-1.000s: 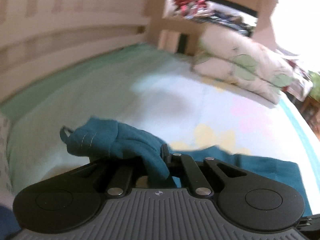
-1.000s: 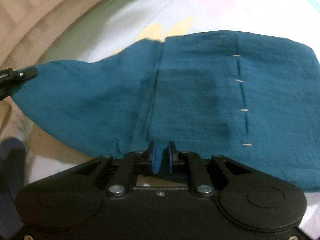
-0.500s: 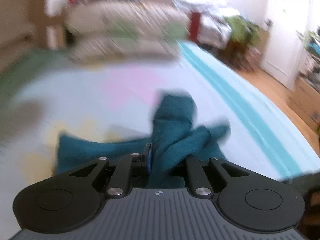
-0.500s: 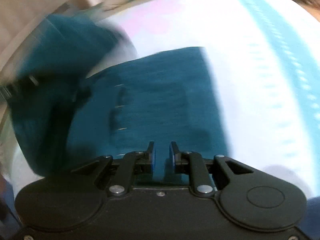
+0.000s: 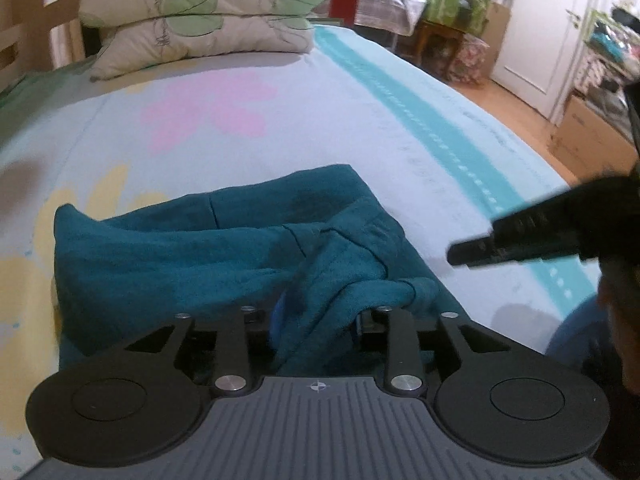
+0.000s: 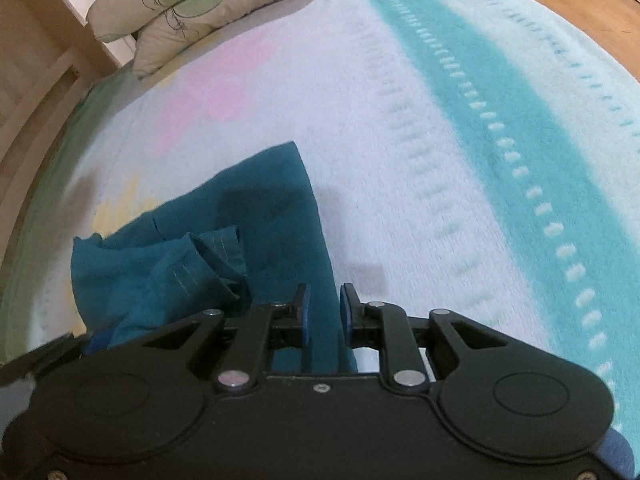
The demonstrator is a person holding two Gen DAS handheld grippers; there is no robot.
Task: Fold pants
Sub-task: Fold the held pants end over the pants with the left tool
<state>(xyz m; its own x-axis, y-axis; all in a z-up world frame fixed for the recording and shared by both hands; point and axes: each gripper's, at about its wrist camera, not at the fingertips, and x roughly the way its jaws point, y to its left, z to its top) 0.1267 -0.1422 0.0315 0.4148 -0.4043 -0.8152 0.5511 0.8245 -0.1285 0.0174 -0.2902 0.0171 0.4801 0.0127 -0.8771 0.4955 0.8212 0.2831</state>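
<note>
Pants (image 5: 224, 248) now doubled over, bunched. Left gripper (image 5: 316, 316) jaws just opening, cloth loose between; right gripper (image 6: 323, 312) jaws spread, edge between. Fold rough; smoothing left.

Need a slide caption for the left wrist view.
Left gripper opening around bunched teal pants on the bed, right gripper alongside.

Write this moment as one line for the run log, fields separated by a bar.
stage: fold laid over | pants: bunched on bed | left gripper: jaws opening, cloth between | right gripper: jaws opening, pants edge between
</note>
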